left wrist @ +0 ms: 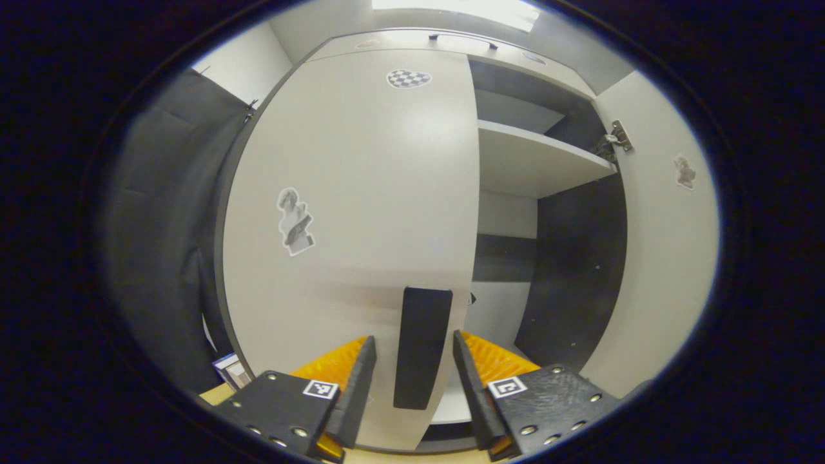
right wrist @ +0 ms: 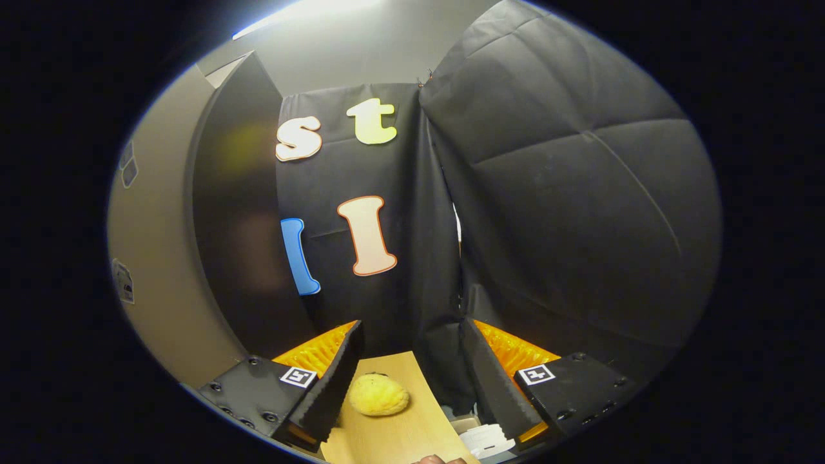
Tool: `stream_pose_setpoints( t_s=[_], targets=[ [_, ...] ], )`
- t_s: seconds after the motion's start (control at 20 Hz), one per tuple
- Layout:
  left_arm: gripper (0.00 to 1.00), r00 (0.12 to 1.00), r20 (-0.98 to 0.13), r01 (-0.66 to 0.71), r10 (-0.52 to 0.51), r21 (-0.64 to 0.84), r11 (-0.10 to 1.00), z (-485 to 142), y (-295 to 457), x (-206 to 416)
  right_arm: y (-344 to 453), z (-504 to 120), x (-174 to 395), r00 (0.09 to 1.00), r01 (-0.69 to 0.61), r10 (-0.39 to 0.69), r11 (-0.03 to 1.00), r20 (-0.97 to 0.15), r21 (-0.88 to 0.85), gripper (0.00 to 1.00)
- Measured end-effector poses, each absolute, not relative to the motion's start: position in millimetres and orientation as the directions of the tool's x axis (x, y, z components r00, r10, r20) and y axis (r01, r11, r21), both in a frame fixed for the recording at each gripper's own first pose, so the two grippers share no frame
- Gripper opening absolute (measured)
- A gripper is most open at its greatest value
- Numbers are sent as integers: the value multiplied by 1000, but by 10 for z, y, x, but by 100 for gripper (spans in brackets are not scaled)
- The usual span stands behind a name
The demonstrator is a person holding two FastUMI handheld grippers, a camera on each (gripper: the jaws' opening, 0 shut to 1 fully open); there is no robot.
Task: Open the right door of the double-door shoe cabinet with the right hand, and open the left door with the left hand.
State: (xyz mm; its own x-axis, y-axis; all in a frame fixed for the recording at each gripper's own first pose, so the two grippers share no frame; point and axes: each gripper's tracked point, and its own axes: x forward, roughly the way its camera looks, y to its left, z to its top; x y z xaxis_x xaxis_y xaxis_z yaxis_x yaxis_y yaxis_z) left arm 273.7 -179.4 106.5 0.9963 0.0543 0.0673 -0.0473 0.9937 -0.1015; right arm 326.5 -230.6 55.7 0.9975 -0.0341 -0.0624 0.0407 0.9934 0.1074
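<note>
left tool [left wrist: 412,380] spread around handle [left wrist: 422,348]; right tool [right wrist: 409,380] spread; cabinet shelf [left wrist: 535,164] bare.

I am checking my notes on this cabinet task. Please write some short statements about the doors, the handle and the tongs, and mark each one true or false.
1. The right door of the cabinet stands open. True.
2. The left door is wide open. False: it lies closed across the front.
3. The left tongs are shut on the black handle. False: the fingers stand apart on each side of it.
4. A shelf shows inside the cabinet. True.
5. The right tongs grip a yellow sponge. False: they are open; it lies on the wooden surface.
</note>
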Motion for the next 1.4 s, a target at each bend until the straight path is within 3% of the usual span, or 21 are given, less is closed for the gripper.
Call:
stream_pose_setpoints(
  t_s=[0.1, 0.15, 0.2, 0.25, 0.6, 0.9, 1.25, 1.3, 1.4],
  targets=[
    [52, 996, 72, -43, 50, -96, 994, 1076, -1819, 2761, -2316, 550, 3361, 998, 32, -25, 992, -58, 123, 98],
    [52, 996, 75, -50, 57, -86, 995, 1097, -1820, 2791, -2329, 539, 3395, 998, 30, -22, 991, -59, 127, 98],
    [38, 995, 78, -58, 64, -79, 995, 1103, -1831, 2776, -2340, 523, 3421, 998, 27, -19, 991, -61, 130, 98],
    [33, 995, 73, -68, 72, -62, 996, 1093, -1833, 2785, -2354, 513, 3445, 998, 26, -17, 991, -64, 133, 98],
    [16, 993, 83, -82, 85, -50, 995, 1051, -1827, 2761, -2374, 460, 3392, 997, 27, -18, 993, -80, 111, 96],
    [16, 996, 76, -45, 51, -72, 996, 1013, -1814, 2673, -2266, 497, 3222, 997, 21, -16, 998, -71, 67, 98],
    [16, 995, 89, -25, 33, -92, 995, 1150, -1794, 2409, -2201, 839, 2903, 993, 81, -87, 994, 76, 78, 100],
    [15, 995, 91, -18, 27, -95, 995, 1150, -1758, 2366, -2161, 831, 2860, 993, 82, -87, 994, 73, 79, 92],
    [16, 995, 94, -5, 14, -96, 995, 1162, -1652, 2294, -2056, 789, 2720, 994, 90, -95, 993, 63, 70, 98]
  ],
)
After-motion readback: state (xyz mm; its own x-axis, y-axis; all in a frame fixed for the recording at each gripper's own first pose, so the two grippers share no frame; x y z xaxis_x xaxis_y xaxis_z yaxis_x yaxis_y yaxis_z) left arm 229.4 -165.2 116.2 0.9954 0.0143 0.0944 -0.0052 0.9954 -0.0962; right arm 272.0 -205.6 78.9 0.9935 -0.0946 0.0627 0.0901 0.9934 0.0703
